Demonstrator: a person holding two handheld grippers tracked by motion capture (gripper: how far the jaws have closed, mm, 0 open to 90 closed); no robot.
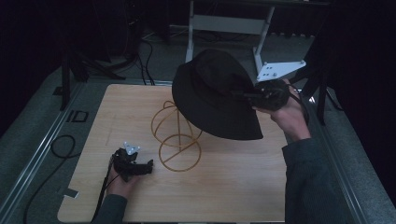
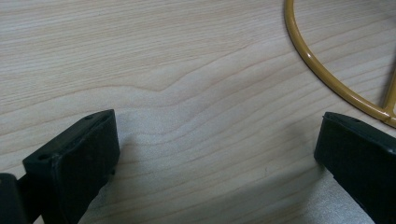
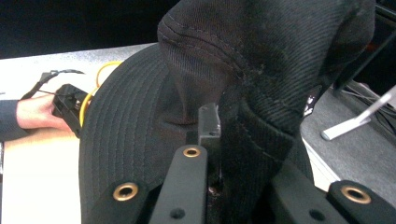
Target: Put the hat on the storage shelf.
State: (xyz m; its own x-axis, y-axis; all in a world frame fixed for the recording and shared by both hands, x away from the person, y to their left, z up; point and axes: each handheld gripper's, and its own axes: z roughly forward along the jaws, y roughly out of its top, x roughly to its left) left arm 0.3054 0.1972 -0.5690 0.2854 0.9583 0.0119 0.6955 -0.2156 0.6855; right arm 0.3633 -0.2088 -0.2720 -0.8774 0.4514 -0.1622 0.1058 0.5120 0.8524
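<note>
Room's dark, walls lost in black all round the high view. One pale wood tabletop centre, grain running w/ the long side, rounded corners, lit brighter than anything else. It sits on a grey surface w/ metal rails down both sides. Black cable loops on the grey at left, small bit of tape near the board's near-left corner. Behind, a white frame stand w/ two legs on the grey floor, more black cables trailing past it. Dark tripod legs at far left. Close up, the wood shows fine wavy grain.
</note>
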